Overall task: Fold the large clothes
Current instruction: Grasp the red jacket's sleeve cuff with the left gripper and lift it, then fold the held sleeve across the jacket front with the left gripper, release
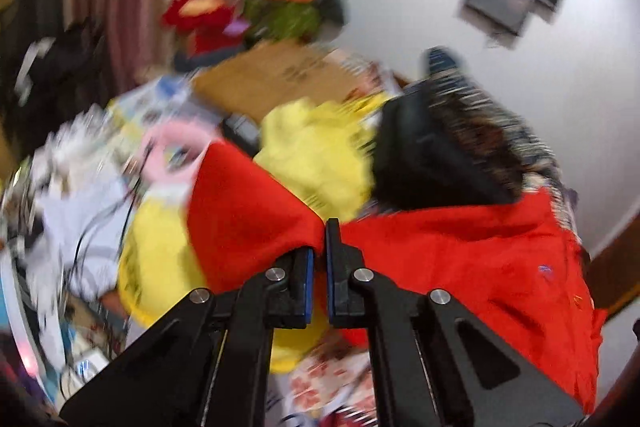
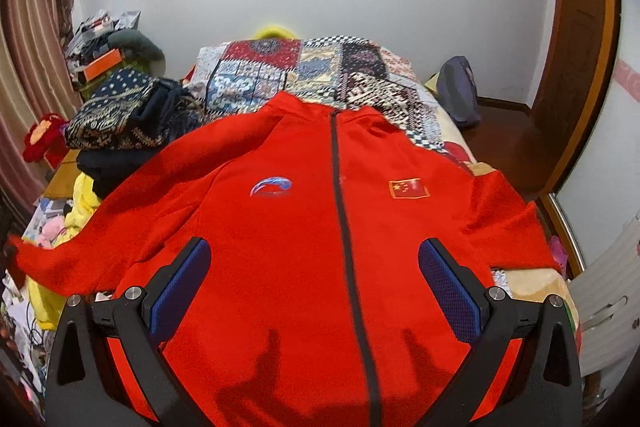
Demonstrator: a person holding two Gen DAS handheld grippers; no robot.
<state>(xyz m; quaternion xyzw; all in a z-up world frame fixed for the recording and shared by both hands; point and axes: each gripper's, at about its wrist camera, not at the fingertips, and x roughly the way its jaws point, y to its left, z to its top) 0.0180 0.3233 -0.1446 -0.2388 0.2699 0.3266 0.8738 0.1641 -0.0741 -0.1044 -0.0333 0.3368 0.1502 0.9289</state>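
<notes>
Left wrist view: the left gripper (image 1: 318,251) is clamped on a sleeve of the red zip-front fleece jacket (image 1: 472,247) — judging by that, the sleeve fold is in hand, next carrying it inward over the chest.

Right wrist view: the right gripper (image 2: 314,283) hangs spread apart above the jacket (image 2: 304,227), spread front-up on the patchwork-quilted bed (image 2: 280,71).

A: What colours are showing on the jacket (image 2: 288,227)?
B: It's glowing red, with a dark grey zip (image 2: 344,227), a blue swirl logo (image 2: 271,187) and a red-and-yellow flag patch (image 2: 409,189).
A: And around it?
B: A patchwork quilt (image 2: 320,75) is mixing blue, red and black-and-white prints; a yellow cloth (image 1: 316,155) is showing beside a navy one with gold patterning (image 2: 116,115). Both tools' pads (image 2: 450,295) are looking blue.
</notes>
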